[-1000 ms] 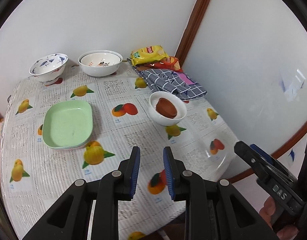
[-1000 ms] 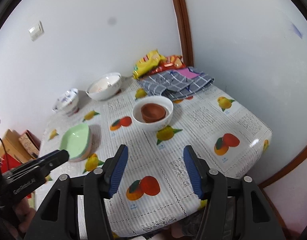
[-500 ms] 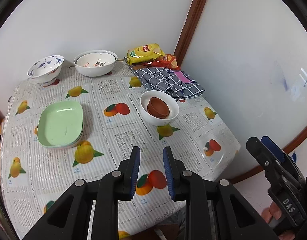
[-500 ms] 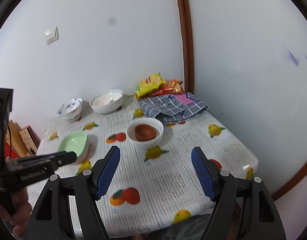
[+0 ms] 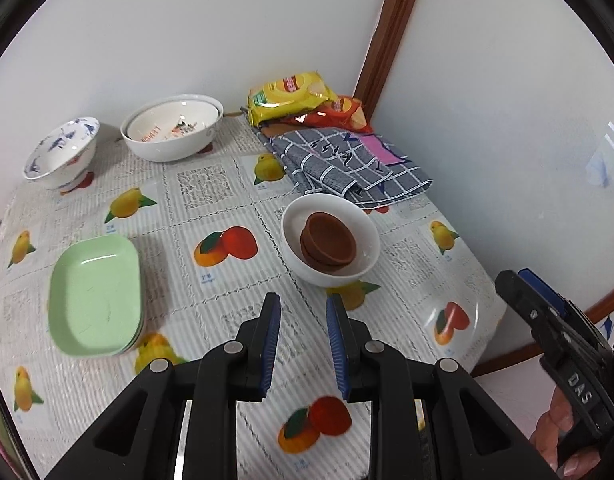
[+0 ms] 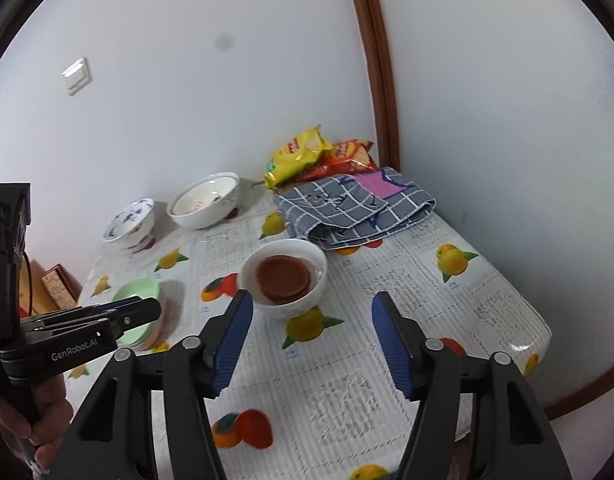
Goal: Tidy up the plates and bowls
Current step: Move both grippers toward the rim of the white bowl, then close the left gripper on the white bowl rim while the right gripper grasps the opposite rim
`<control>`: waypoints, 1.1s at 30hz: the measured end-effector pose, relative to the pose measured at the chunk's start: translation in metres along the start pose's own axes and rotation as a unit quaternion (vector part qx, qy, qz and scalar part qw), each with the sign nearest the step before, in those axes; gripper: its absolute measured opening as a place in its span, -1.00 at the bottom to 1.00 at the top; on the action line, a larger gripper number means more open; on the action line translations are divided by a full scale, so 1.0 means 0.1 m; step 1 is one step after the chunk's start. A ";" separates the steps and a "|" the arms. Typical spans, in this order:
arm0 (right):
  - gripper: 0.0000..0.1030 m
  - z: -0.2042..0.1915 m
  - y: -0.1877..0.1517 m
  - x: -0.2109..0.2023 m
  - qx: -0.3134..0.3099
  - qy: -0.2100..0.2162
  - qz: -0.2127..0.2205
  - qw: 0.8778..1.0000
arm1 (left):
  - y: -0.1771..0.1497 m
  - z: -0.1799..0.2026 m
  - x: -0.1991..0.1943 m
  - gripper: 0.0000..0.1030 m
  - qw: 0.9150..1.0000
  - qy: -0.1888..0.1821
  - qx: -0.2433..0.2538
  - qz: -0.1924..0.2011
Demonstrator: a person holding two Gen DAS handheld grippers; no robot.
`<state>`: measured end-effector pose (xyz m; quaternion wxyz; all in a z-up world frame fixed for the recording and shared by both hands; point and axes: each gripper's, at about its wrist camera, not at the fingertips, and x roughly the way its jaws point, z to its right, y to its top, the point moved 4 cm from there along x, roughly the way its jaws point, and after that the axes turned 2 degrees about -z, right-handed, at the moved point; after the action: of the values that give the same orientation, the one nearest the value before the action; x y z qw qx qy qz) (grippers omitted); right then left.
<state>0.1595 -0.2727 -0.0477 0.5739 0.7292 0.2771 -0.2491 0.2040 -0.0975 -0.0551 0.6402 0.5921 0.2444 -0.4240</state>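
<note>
We see a white bowl (image 5: 330, 236) near the middle of the table (image 5: 211, 184), on a fruit-print cloth, with small brown bowls (image 5: 327, 246) nested inside it, at least two by their stacked rims. To its left lie pale green rectangular plates (image 5: 94, 296), stacked; in the left wrist view only the thin lower edges show under the top one, so we cannot count them. At the far edge, against the wall, stand a blue-patterned bowl (image 5: 61, 156) and a wide white bowl (image 5: 173, 130) with lettering inside, which seems to be two bowls nested, going by a doubled rim. In the corner a grey checked cloth (image 5: 347, 168) lies folded, overlapping yellow and red snack packets (image 5: 303, 100) behind it. Our left gripper (image 5: 303, 332) hangs above the near part of the table with its blue pads a narrow gap apart and nothing between them. Our right gripper (image 6: 310, 334) points toward the white bowl; its jaws are closing, still wide apart, with nothing between them. In the right wrist view the left gripper's fingers cover part of the green plates, and the hand holding each tool is cut off at the frame edge.
</note>
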 end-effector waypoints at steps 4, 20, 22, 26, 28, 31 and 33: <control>-0.17 0.07 0.08 0.28 0.010 -0.008 -0.007 1.000 | 0.14 -0.05 0.26 -0.56 1.000 0.007 0.006 -0.014; -0.17 0.23 0.20 1.17 0.003 -0.038 -0.037 0.999 | 0.63 -0.17 1.05 -0.56 0.998 0.026 0.026 -0.051; -0.17 0.23 0.23 1.25 0.007 -0.042 -0.041 0.998 | 0.67 -0.20 1.15 -0.52 0.998 0.032 0.027 -0.056; -0.17 0.19 0.23 1.47 0.014 -0.017 -0.071 0.997 | 0.68 -0.27 1.31 -0.45 0.997 0.027 0.021 -0.069; -0.17 0.15 0.20 1.57 0.009 -0.020 -0.079 0.997 | 0.68 -0.31 1.39 -0.45 0.997 0.018 0.016 -0.078; -0.17 0.11 0.17 1.72 0.007 -0.015 -0.092 0.996 | 0.69 -0.33 1.48 -0.30 0.996 0.017 0.018 -0.082; -0.17 0.10 0.14 1.81 0.006 -0.015 -0.104 0.994 | 0.71 -0.32 1.54 -0.25 0.996 0.021 0.024 -0.085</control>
<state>0.2999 -0.2634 -0.1636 0.5443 0.6963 0.3413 -0.3200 0.3489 -0.1095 -0.1473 0.5822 0.5928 0.2971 -0.4705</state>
